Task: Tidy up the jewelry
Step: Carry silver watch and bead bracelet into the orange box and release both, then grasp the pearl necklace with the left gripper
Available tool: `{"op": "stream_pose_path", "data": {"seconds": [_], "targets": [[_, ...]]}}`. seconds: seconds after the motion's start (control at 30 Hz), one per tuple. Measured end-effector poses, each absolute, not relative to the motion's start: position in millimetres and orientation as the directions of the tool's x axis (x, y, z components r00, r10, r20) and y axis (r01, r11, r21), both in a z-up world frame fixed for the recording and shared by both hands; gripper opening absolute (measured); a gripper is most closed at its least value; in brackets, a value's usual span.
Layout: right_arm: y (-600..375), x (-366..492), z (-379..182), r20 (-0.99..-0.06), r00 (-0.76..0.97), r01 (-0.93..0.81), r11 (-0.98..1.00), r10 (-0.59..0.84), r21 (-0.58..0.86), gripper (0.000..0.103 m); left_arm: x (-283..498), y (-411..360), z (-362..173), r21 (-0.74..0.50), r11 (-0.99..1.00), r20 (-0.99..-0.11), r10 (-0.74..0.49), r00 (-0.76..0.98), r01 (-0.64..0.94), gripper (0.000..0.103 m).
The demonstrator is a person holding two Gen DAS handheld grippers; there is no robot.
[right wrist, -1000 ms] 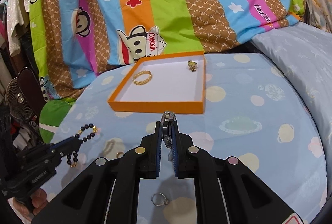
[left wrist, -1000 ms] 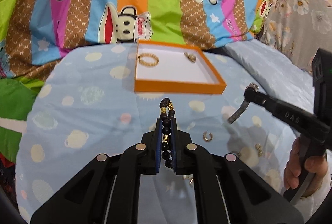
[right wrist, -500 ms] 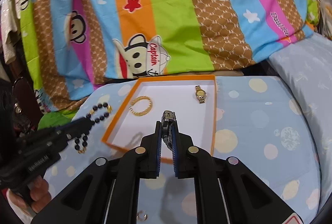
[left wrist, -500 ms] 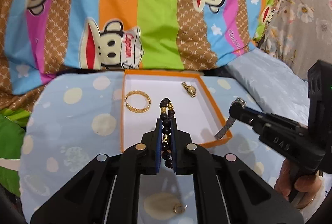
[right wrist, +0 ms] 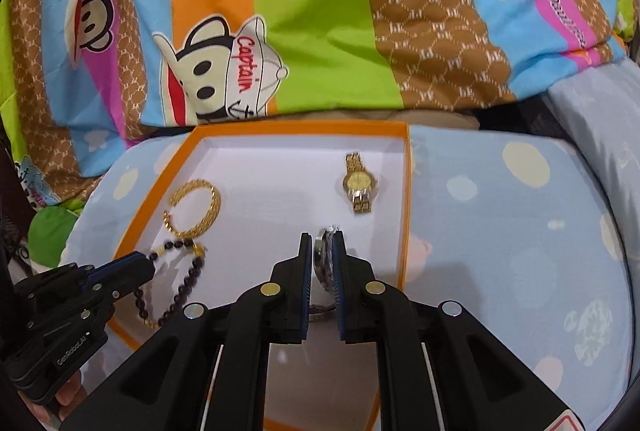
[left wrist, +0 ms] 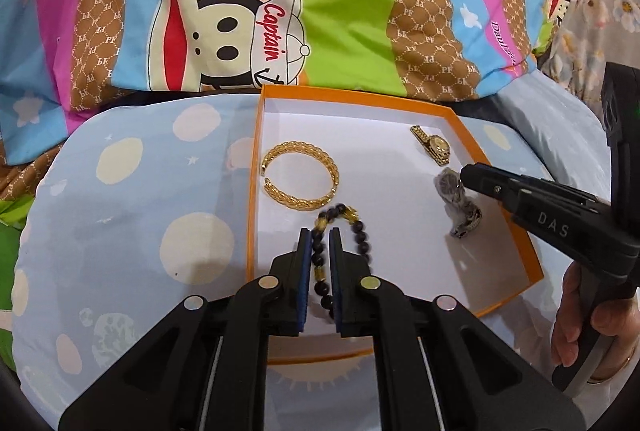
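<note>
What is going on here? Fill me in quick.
A person is sorting jewelry into an orange tray with a white floor using two handheld grippers. The left gripper has a dark beaded bracelet with gold beads between its opening jaws, over the tray. The right gripper is easing open around a silver metal watch. A gold braided bangle and a gold watch already lie inside.

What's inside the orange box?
Inside the orange box lie a gold bracelet and a gold watch. A black bead bracelet and a silver watch are arriving, partly hidden by the tongs.
</note>
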State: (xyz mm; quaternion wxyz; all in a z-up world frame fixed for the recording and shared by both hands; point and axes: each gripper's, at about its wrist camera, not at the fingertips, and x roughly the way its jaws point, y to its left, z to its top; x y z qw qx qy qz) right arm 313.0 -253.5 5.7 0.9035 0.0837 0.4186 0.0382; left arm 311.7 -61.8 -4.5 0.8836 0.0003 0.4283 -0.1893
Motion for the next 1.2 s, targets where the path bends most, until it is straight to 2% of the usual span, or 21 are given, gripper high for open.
{"op": "stream_pose_path", "data": {"seconds": [0.03,0.13,0.27,0.4,0.57,0.77,0.87,0.93,1.1,1.2], "targets": [[-254.3,313.2,8.9,-0.742,0.658,0.005,0.984,0.130,0.178,0.022,311.6,-60.6,-4.2,-0.160,0.930,-0.751,-0.332,0.571,0.331,0.013],[-262.6,308.3,23.9,-0.707,0.699,0.031,0.984,0.102,0.173,0.023,309.6,-54.2,5.1,-0.156,0.938,-0.720,-0.323,0.614,0.310,0.031],[-271.5,281.6,48.2,-0.663,0.740,0.033,0.980,0.108,0.196,0.023,296.4,-41.7,29.4,-0.155,0.941,-0.671,-0.324,0.667,0.301,0.033],[-271.9,235.4,67.3,-0.645,0.755,0.016,0.980,0.119,0.199,0.023,269.1,-28.5,48.1,-0.153,0.940,-0.642,-0.329,0.693,0.304,0.044],[-267.1,160.2,71.4,-0.624,0.770,0.000,0.977,0.137,0.214,0.023,215.9,-15.1,52.7,-0.126,0.940,-0.641,-0.320,0.698,0.316,0.049],[-264.9,98.5,42.8,-0.627,0.769,0.027,0.974,0.123,0.224,0.024,150.4,-8.9,29.4,-0.120,0.932,-0.684,-0.327,0.652,0.343,0.049],[-268.6,85.7,23.1,-0.648,0.752,0.056,0.969,0.118,0.241,0.024,114.2,-12.0,16.8,-0.127,0.918,-0.693,-0.352,0.629,0.374,0.053],[-270.7,81.3,13.1,-0.668,0.734,0.070,0.965,0.122,0.254,0.024,93.5,-17.3,8.3,-0.144,0.902,-0.702,-0.383,0.600,0.408,0.060],[-273.5,76.7,8.8,-0.666,0.736,0.083,0.959,0.123,0.269,0.024,58.5,-38.7,-12.8,-0.155,0.860,-0.738,-0.427,0.521,0.486,0.063],[-270.3,77.0,7.0,-0.671,0.733,0.083,0.963,0.115,0.256,0.024,57.7,-47.7,-22.2,-0.147,0.859,-0.764,-0.414,0.495,0.491,0.063]]}}
